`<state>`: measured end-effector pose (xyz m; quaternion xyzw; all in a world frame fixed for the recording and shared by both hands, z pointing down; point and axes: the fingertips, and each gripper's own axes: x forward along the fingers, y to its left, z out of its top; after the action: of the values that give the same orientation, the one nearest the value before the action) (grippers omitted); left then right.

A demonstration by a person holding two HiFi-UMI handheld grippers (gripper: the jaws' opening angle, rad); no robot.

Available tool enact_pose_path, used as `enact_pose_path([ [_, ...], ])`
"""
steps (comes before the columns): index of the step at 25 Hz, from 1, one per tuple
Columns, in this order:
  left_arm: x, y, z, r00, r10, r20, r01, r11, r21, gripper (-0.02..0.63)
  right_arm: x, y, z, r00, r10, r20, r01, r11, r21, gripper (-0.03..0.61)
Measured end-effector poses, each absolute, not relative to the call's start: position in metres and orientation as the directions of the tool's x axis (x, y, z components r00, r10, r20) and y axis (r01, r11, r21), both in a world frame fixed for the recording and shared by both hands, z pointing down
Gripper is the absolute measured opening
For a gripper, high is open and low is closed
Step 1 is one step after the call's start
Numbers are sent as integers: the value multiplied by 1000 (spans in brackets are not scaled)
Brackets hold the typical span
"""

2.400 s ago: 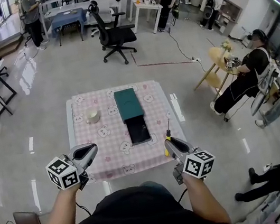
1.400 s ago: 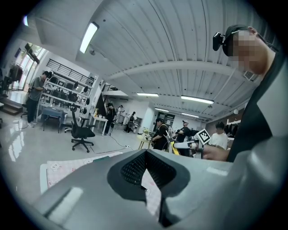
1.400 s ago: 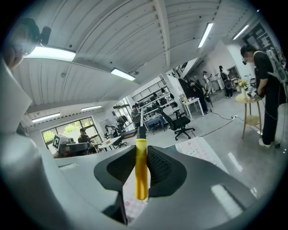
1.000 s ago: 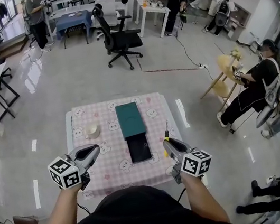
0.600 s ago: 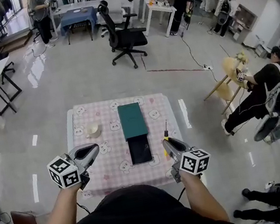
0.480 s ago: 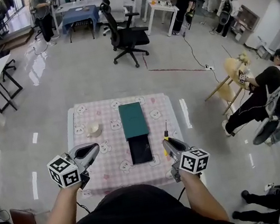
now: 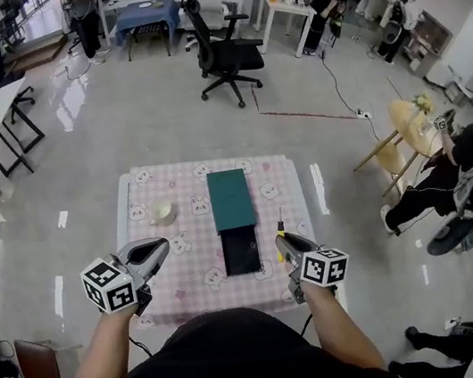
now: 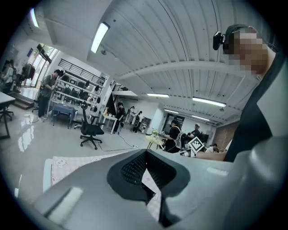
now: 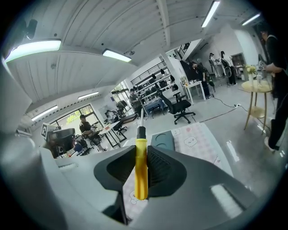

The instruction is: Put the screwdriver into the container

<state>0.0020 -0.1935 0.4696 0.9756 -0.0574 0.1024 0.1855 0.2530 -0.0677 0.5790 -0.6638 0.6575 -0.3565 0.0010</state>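
My right gripper (image 7: 284, 245) is shut on a yellow-handled screwdriver (image 9: 141, 166), whose black collar and metal shaft (image 7: 279, 218) point away from me, above the table's right front corner. The container (image 7: 240, 251) is a long dark green box lying open on the pink-checked table (image 7: 169, 268): its dark tray is nearer me and its green lid (image 7: 231, 199) lies beyond. The screwdriver is just right of the tray. My left gripper (image 7: 155, 251) hovers over the table's left front part, jaws shut with nothing between them (image 8: 148, 179).
A small cream bowl (image 7: 162, 212) sits on the table's left side. A black office chair (image 7: 225, 56) stands on the floor beyond the table. Seated people and a round yellow side table (image 7: 415, 120) are to the right; desks line the far wall.
The view has shifted slightly, so the table sits a little higher and farther right in frame. Both grippers keep their places relative to the table; the screwdriver stays gripped.
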Motion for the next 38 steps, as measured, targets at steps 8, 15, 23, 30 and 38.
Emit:
enact_pose_path([
  [8, -4, -196, 470, 968, -97, 231, -176, -919, 353, 0, 251, -76, 603, -150, -849, 507, -864, -137, -485, 108],
  [15, -8, -203, 476, 964, -117, 241, -200, -911, 359, 0, 247, -86, 624, -178, -827, 533, -858, -134, -495, 109],
  [23, -13, -206, 478, 960, -133, 248, -220, -905, 365, 0, 249, -93, 646, -192, -799, 570, -857, -146, -494, 109],
  [30, -16, -210, 483, 954, -139, 264, -234, -897, 374, 0, 243, -100, 662, -217, -774, 594, -856, -141, -497, 108],
  [38, -18, -207, 489, 949, -139, 283, -247, -886, 392, 2, 241, -103, 680, -245, -746, 619, -853, -138, -504, 109],
])
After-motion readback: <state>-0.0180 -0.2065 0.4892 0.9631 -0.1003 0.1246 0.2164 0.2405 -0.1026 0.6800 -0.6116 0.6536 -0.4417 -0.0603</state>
